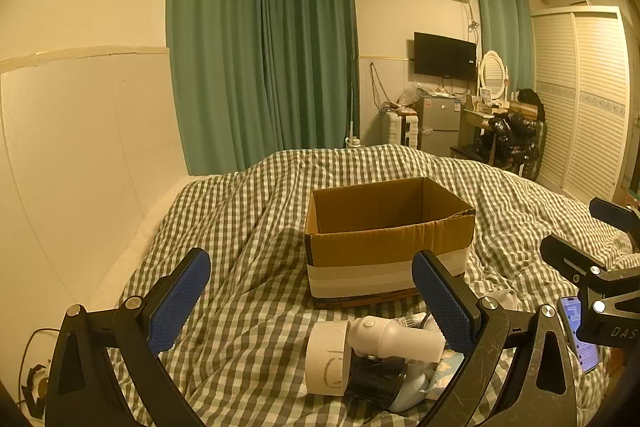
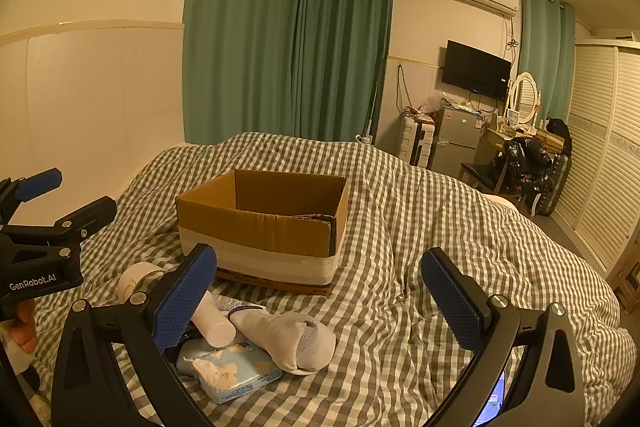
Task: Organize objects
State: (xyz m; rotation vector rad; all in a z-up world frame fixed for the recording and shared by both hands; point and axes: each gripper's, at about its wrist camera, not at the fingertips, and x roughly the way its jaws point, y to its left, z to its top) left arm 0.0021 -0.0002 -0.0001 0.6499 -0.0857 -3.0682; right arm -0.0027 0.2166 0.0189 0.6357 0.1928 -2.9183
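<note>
An open, empty cardboard box (image 1: 384,243) (image 2: 260,227) stands on the checked bed cover. In front of it lies a small pile: a tape roll (image 1: 326,359), a white hair dryer (image 1: 394,341) (image 2: 210,323), a white sock (image 2: 298,341) and a blue tissue pack (image 2: 234,371). My left gripper (image 1: 312,303) is open and empty above the pile, and shows at the left of the right wrist view (image 2: 64,195). My right gripper (image 2: 320,295) is open and empty, hovering right of the pile, and shows at the right of the left wrist view (image 1: 576,227).
A lit phone (image 1: 578,331) lies on the bed at the right. The checked cover (image 2: 440,227) is rumpled and rises behind the box. A wall runs along the bed's left side. A fridge, dresser and wardrobe stand far behind.
</note>
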